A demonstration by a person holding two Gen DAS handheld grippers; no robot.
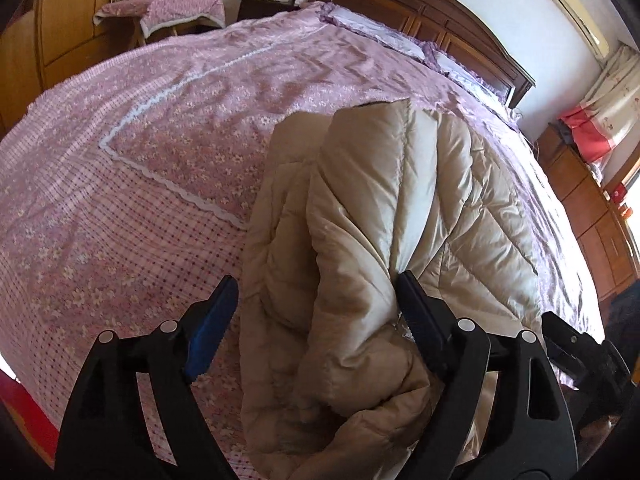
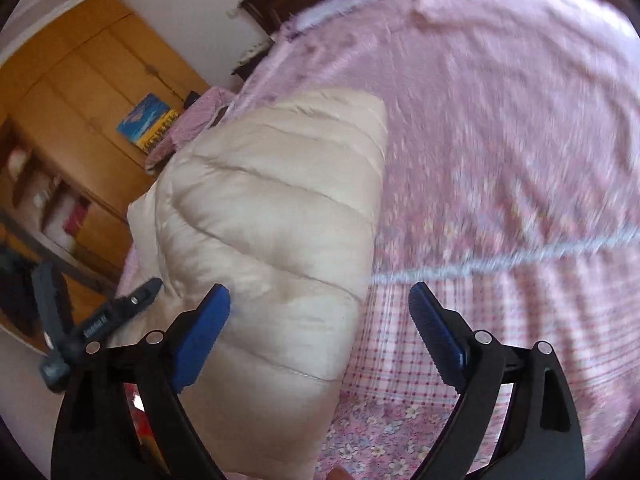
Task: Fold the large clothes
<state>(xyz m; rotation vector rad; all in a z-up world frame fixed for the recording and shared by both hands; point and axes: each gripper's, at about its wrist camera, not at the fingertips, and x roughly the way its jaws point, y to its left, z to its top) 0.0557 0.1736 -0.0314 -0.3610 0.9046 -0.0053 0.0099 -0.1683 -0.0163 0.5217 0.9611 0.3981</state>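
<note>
While the beige quilted coat (image 1: pixel 360 260) lay folded in a long bundle on the pink floral bedspread (image 1: pixel 140 160), both tongs stood spread wide around it and neither was clamped on anything. From the left wrist view, the left gripper (image 1: pixel 316 304) straddled the near end of the coat: its left finger with the blue pad (image 1: pixel 212 328) hung clear of the fabric over the checked border of the bedspread, and its right finger (image 1: pixel 420 316) lay against a fold of the coat without pinching it. From the right wrist view, which was blurred, the right gripper (image 2: pixel 320 312) sat at the coat's right edge, one blue pad (image 2: pixel 200 332) just against the puffy fabric, the other pad (image 2: pixel 436 332) over bare bedspread beside the coat. Part of the other tool (image 2: pixel 120 312) showed at the coat's far left side in that view. Beyond the coat, toward the head of the bed, were pillows (image 1: pixel 400 32) and a dark wooden headboard (image 1: pixel 420 4); left of the coat, past the bed's edge, stood a yellow wooden wardrobe (image 1: pixel 60 20).
</note>
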